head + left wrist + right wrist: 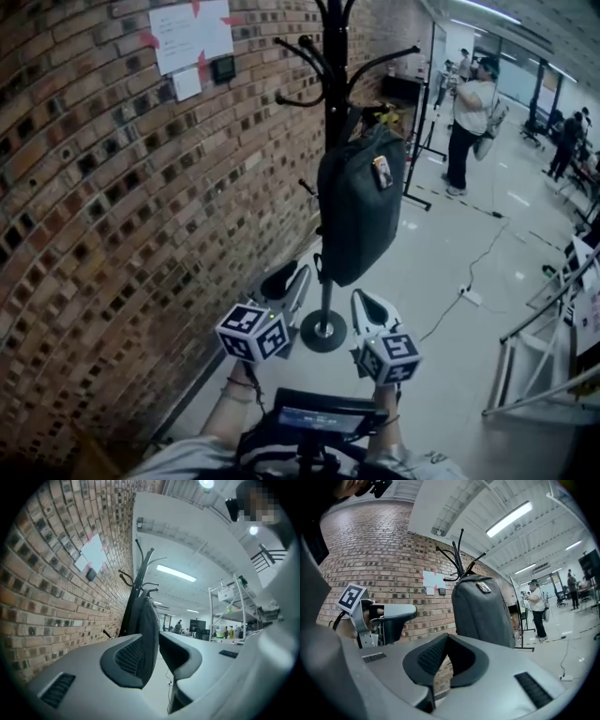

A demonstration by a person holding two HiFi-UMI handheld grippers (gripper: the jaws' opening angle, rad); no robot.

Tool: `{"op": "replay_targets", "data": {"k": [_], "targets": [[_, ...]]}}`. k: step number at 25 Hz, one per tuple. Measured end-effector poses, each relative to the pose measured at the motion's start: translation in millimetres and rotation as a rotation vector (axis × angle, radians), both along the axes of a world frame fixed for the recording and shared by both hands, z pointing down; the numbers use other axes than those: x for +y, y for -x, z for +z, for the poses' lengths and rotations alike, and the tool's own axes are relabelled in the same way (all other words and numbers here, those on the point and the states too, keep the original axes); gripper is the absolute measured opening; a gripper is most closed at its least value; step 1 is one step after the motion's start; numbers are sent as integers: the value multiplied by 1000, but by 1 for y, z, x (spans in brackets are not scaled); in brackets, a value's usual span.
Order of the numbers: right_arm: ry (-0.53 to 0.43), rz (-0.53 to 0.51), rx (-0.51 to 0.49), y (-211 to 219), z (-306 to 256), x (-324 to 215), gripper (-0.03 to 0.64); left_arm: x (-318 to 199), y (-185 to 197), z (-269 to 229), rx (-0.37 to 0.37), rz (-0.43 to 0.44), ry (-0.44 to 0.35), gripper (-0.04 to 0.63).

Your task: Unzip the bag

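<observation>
Left claw [157, 641] first: its jaws stand wide apart with nothing clamped between them, and through the gap I see only the bag [147, 620] further off. My right claw [446, 637] looks closed and empty. Its two dark pads seem to meet at the tips, though the angle is awkward and I would not swear to the last sliver. Each claw carries its marker cube, the left cube [253, 333] and the right cube [389, 356], closest to me in the head view. From the right gripper view I can see the left one held out beside it, near the wall.

Just beyond the claw tips in the head view sits the round base [323, 330] of a black coat stand [333, 56] on the pale floor [450, 375], showing between the two claws. Neither claw touches anything.

Higher up that pole hangs the bag — dark grey, upright, slung from the stand's hooks, with a small tag [382, 171] near its top. It is clear of both claws. I cannot make out the zip from any view.

Close behind the stand runs a brick wall [112, 187], with sheets of paper [192, 33] taped to it and a small dark box [223, 67] beside them. Far off down the room, a person [469, 112] in a light top stands on the open floor — well apart from the stand.
</observation>
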State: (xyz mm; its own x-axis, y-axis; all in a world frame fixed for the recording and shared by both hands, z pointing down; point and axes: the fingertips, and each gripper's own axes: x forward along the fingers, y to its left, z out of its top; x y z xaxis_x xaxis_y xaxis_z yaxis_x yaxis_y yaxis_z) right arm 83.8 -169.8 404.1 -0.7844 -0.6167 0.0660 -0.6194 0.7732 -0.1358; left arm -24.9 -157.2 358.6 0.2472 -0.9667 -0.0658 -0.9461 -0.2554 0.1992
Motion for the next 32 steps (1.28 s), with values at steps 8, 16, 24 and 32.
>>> {"op": "replay_targets", "data": {"k": [8,16,24,32], "targets": [[-18,79,-3,20,-11,-39,-11,-68,16,-27,189,206,-14,106],[-5,175,14,24,-2,-68,-11,-118,11,-45,286,396,-4,104],[11,246,17,24,-2,-81,-11,-143,9,-57,264,483,-9,104],[13,301,38,29,0,-90,-11,-156,12,-64,306,546,19,104]]}}
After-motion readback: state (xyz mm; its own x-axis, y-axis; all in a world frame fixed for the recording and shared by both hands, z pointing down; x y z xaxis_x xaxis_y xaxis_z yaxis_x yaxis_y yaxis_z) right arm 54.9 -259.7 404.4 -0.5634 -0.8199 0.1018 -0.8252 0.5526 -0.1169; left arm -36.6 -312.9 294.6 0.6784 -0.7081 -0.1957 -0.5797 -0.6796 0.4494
